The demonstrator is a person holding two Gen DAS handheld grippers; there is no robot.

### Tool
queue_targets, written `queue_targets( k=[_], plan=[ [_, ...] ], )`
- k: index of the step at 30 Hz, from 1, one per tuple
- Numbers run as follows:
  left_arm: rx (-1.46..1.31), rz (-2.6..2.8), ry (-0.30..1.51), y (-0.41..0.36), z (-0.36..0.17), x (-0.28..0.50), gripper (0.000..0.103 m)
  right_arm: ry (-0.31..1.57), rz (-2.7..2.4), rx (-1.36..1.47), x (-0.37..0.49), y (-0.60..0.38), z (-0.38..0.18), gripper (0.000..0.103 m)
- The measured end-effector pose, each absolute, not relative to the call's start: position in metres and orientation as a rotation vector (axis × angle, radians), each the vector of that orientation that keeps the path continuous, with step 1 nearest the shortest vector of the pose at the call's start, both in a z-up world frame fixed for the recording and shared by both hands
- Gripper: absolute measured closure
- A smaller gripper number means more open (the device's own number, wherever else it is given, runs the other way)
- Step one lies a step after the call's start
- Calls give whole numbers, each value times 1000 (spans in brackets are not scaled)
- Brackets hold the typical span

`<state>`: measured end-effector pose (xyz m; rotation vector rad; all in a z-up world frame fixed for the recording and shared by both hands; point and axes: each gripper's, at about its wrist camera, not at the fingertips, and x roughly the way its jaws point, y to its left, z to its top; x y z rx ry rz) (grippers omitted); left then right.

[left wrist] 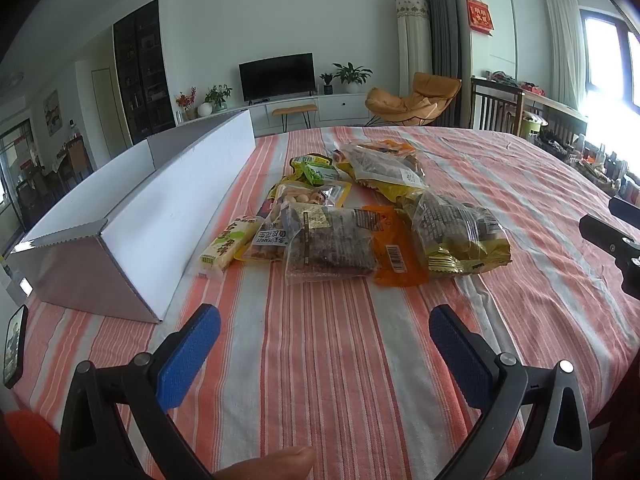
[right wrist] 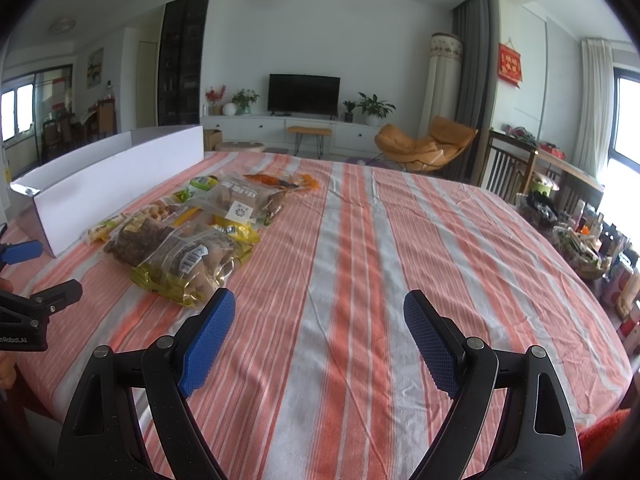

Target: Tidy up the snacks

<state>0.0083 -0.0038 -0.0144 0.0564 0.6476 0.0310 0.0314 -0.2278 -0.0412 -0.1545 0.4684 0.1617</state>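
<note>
A pile of snack packets [left wrist: 360,216] lies on the striped tablecloth [left wrist: 320,360]: a clear bag of dark bars [left wrist: 328,244], a gold-edged bag [left wrist: 456,236], an orange packet [left wrist: 394,256], a peanut bag [left wrist: 276,232], a small green-and-white bar [left wrist: 228,248]. A long open white box [left wrist: 168,204] stands left of the pile. My left gripper [left wrist: 324,344] is open and empty, just short of the pile. My right gripper [right wrist: 320,328] is open and empty, right of the pile [right wrist: 188,240]. The white box shows in the right wrist view [right wrist: 108,188].
A phone [left wrist: 14,346] lies at the table's left edge. The right gripper's body [left wrist: 612,240] shows at the right edge of the left wrist view. Cluttered items [right wrist: 580,240] line the far right side. A living room with a TV [right wrist: 304,94] lies behind.
</note>
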Motion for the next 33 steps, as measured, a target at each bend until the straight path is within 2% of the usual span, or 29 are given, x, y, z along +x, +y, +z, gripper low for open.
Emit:
queue_targets(
  k=[33],
  plan=[
    [59,33,648,-4,-15,8,0,471,161,-153,32,-229,-43,14]
  ],
)
